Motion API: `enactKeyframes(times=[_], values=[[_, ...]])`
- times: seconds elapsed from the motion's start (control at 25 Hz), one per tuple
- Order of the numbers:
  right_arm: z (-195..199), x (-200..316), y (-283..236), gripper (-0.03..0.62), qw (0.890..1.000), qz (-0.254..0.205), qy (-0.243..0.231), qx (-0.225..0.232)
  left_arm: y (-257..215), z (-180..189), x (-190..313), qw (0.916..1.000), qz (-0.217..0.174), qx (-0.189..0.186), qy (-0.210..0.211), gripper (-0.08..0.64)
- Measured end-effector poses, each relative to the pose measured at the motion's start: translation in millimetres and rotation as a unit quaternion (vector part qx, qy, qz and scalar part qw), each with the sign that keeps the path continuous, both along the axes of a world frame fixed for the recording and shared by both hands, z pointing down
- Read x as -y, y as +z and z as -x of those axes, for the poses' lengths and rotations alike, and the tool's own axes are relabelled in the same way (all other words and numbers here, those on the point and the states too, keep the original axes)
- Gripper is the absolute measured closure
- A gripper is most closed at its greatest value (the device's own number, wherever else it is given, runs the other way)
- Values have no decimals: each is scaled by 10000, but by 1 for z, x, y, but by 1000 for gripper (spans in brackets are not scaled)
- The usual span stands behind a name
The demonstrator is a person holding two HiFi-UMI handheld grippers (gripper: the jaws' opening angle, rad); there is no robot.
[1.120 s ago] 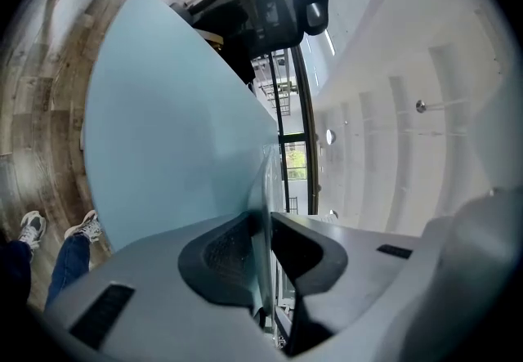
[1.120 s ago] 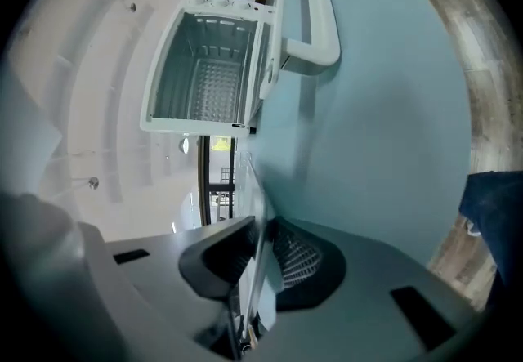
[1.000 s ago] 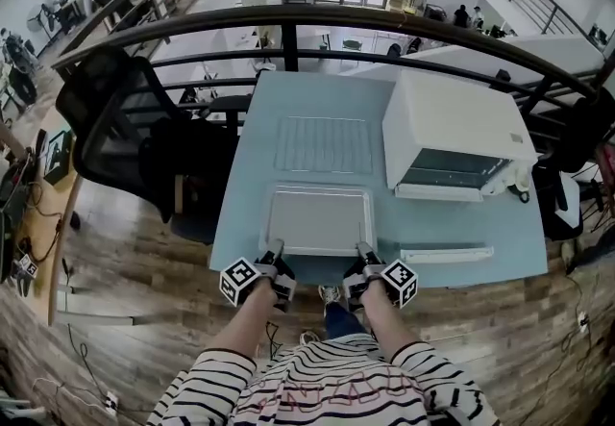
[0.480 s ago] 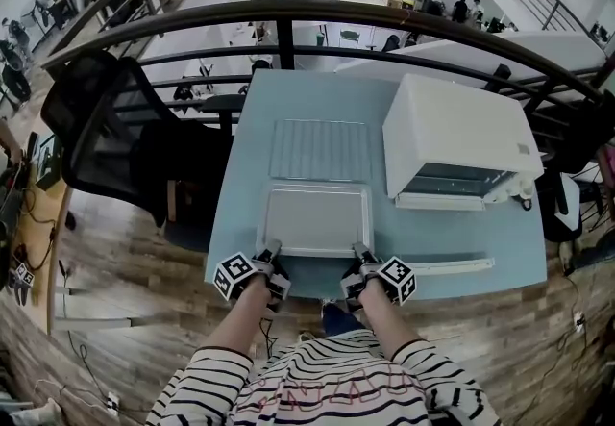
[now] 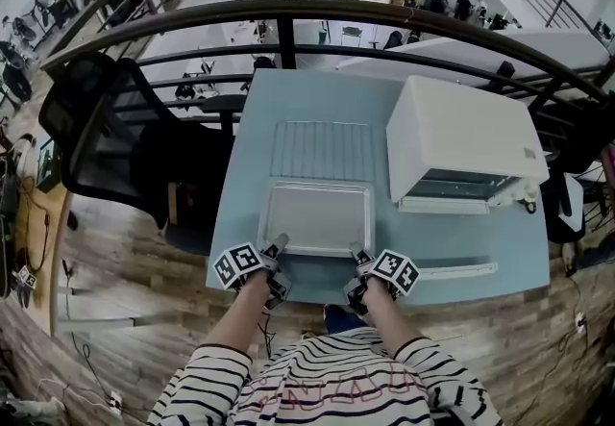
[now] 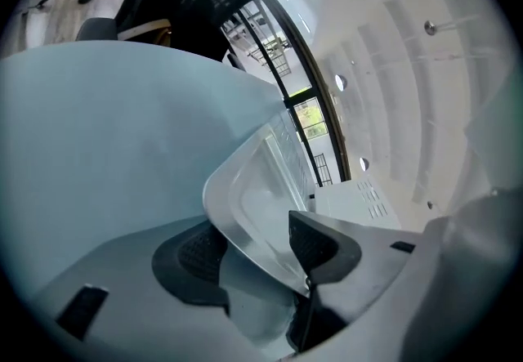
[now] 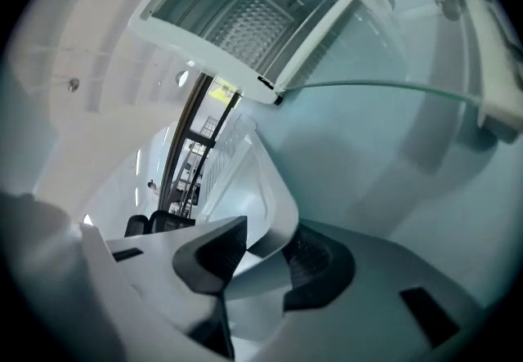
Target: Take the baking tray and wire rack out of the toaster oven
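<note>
The silver baking tray (image 5: 317, 214) lies flat on the pale blue table (image 5: 240, 203) near its front edge. The wire rack (image 5: 321, 151) lies just behind it. My left gripper (image 5: 277, 246) is at the tray's near left corner and my right gripper (image 5: 357, 253) at its near right corner. In the left gripper view the tray (image 6: 261, 189) rim runs between the jaws of the left gripper (image 6: 257, 248), which have just been opening and stand off it. In the right gripper view the right gripper (image 7: 263, 258) has likewise just been opening, with the tray (image 7: 245, 181) corner loose between its pads.
The white toaster oven (image 5: 461, 140) stands at the table's right with its door (image 5: 444, 205) folded down; its cavity (image 7: 245, 17) shows bare. A white strip (image 5: 450, 270) lies by the front edge. A black office chair (image 5: 115, 136) stands left, a dark railing (image 5: 288, 20) behind.
Both grippers have rolled, so their marker cubes now tilt outward. The tray has kept its place on the table between them.
</note>
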State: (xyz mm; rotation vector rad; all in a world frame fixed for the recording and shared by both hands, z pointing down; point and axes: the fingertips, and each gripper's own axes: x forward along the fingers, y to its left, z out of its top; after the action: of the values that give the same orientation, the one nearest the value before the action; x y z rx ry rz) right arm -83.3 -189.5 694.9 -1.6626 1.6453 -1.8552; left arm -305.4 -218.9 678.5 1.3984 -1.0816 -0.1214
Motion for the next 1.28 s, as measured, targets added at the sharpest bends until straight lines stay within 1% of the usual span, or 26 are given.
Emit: enactKeyframes(times=[0.08, 0.16, 0.2, 0.28, 0.36, 0.48, 0.56, 0.68, 0.8, 0.84, 0.88, 0.96, 1.04, 1.16, 1.28], values=[[4, 1, -3, 427, 9994, -24, -308, -134, -3, -1, 2, 9998, -51, 173, 129, 320], [10, 3, -7, 363, 9978, -74, -642, -169, -5, -1, 2, 9989, -88, 401, 223, 284], [13, 3, -9, 348, 9966, -87, -801, -184, -6, 1, 3, 9980, -101, 567, 261, 259], [15, 3, -11, 328, 9945, -76, -1021, -216, -8, 5, 4, 9946, -129, 964, 368, 222], [16, 1, -12, 320, 9926, -75, -1184, -240, -7, 8, 3, 9916, -151, 1202, 462, 215], [23, -3, -12, 305, 9869, -35, -1596, -229, -7, 12, 3, 9918, -176, 1167, 481, 215], [27, -7, -14, 299, 9814, 47, -1920, -87, -7, 12, 3, 9915, -194, 1182, 504, 215], [29, -15, -16, 293, 9729, 130, -2301, 159, -8, 9, 2, 9900, -202, 1270, 581, 215], [30, -24, -17, 293, 9670, 128, -2540, 147, -7, 8, -1, 9860, -251, 1473, 745, 213], [31, -26, -16, 293, 9630, 135, -2691, 58, -7, 9, -1, 9841, -274, 1558, 805, 210], [32, -28, -16, 293, 9567, 152, -2906, -81, -7, 9, -2, 9826, -294, 1620, 856, 209], [34, -33, -13, 293, 9395, 215, -3395, -410, -6, 9, -3, 9811, -327, 1669, 921, 209], [35, -37, -11, 293, 9243, 276, -3756, -621, -6, 8, -3, 9801, -365, 1701, 959, 209], [36, -42, -9, 293, 9071, 382, -4129, -723, -5, 10, -5, 9784, -380, 1771, 997, 209], [35, -53, -9, 293, 8895, 571, -4477, -718, -5, 13, -7, 9769, -392, 1831, 1031, 209]])
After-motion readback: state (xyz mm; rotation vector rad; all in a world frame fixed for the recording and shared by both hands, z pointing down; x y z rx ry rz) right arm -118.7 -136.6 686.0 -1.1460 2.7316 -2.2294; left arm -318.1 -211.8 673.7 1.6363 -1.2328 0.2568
